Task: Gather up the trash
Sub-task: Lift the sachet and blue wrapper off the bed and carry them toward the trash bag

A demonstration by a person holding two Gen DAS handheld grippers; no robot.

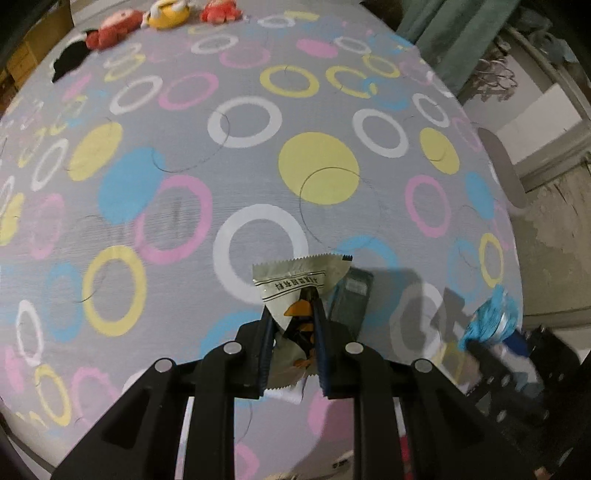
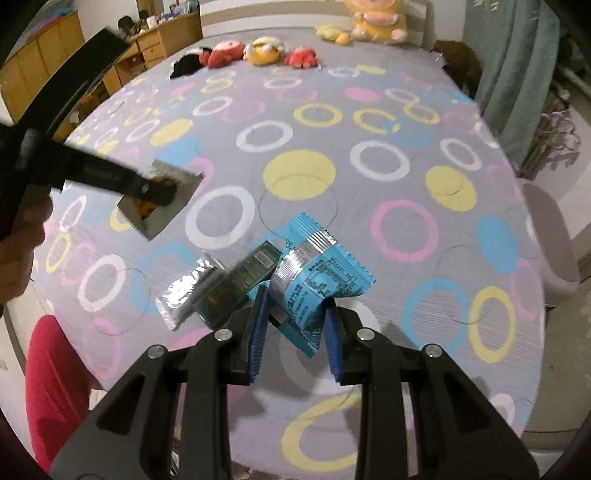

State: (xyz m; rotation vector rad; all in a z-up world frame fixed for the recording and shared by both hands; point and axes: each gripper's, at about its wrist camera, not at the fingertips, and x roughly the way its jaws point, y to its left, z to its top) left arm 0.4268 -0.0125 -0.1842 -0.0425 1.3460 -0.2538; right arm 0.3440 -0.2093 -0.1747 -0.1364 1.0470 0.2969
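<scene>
Your left tool [image 1: 293, 325] is pinching a beige wrapper [image 1: 295, 280] with a serrated edge and orange print, its blue pads pressed into the foil, the packet held clear above the patterned bedspread [image 1: 258, 166]. Your right tool [image 2: 295, 314] is clamped on a crumpled blue and silver wrapper [image 2: 317, 280], which bulges upward from between the pads. Seen from the right wrist, the left tool [image 2: 155, 190] appears at the left of the frame with the beige wrapper [image 2: 162, 218] hanging from its tip, and your hand [image 2: 18, 254] grips its handle above a red sleeve [image 2: 55, 376].

Just beyond both tools, a dark green wrapper [image 2: 240, 284] and a clear silvery wrapper [image 2: 184, 295] lie side by side on the bedspread, touching or overlapping at their edges. The grey cover, printed with yellow, pink, blue and white rings, stretches away across the bed.

At the far edge sit a row of plush toys [image 2: 258, 51] in red and yellow, with a black item [image 2: 186, 66] beside them and a larger yellow plush [image 2: 376, 20] against the headboard. A teal curtain [image 2: 517, 74] hangs at right; wooden drawers [image 2: 155, 48] stand at far left.
</scene>
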